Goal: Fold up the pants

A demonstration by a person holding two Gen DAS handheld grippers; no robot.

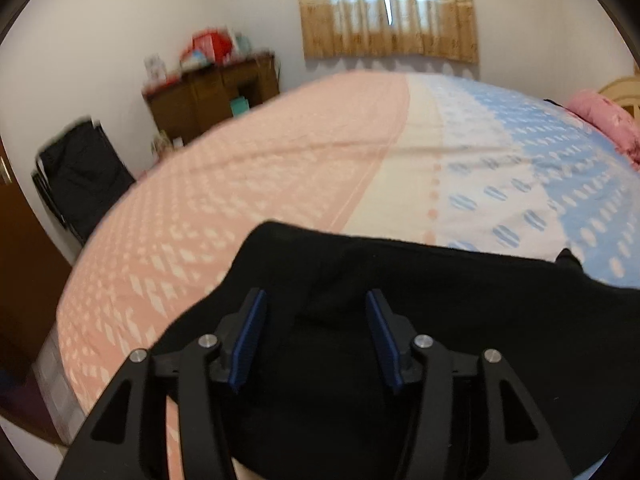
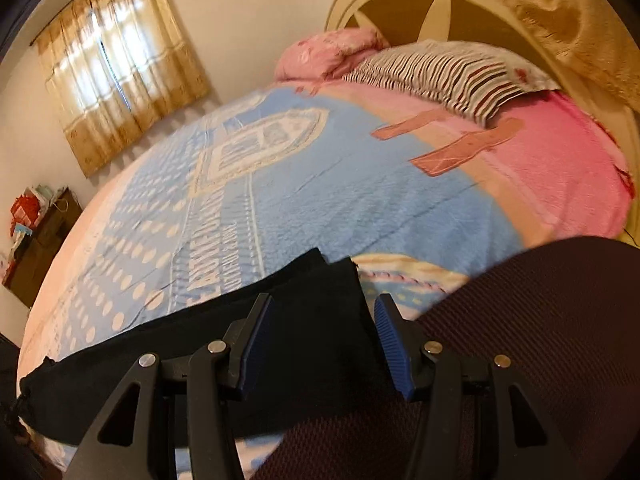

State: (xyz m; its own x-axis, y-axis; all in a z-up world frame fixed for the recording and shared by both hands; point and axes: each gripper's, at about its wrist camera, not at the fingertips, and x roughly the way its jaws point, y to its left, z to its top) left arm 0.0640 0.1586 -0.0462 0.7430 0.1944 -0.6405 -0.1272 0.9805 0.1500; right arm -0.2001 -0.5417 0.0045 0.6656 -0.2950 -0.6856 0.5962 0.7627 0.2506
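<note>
Black pants (image 1: 400,280) lie flat near the front edge of the bed (image 1: 280,160). In the left wrist view my left gripper (image 1: 315,296) hovers over their rounded end. It is open, its blue pads apart with only dark cloth below them. In the right wrist view the pants (image 2: 160,360) stretch to the left as a long band, with a drawstring end at the far left. My right gripper (image 2: 325,300) stands open above their right end. Its left finger is over the cloth and its right finger (image 2: 390,332) is just past the pants' edge.
The bed's blanket (image 2: 320,184) is pink, cream and blue. A striped pillow (image 2: 440,72) and a pink pillow (image 2: 328,52) sit by the headboard (image 2: 400,4). A dark maroon mesh surface (image 2: 540,340) fills the lower right. A wooden dresser (image 1: 212,96) and a black folded chair (image 1: 80,176) stand by the wall.
</note>
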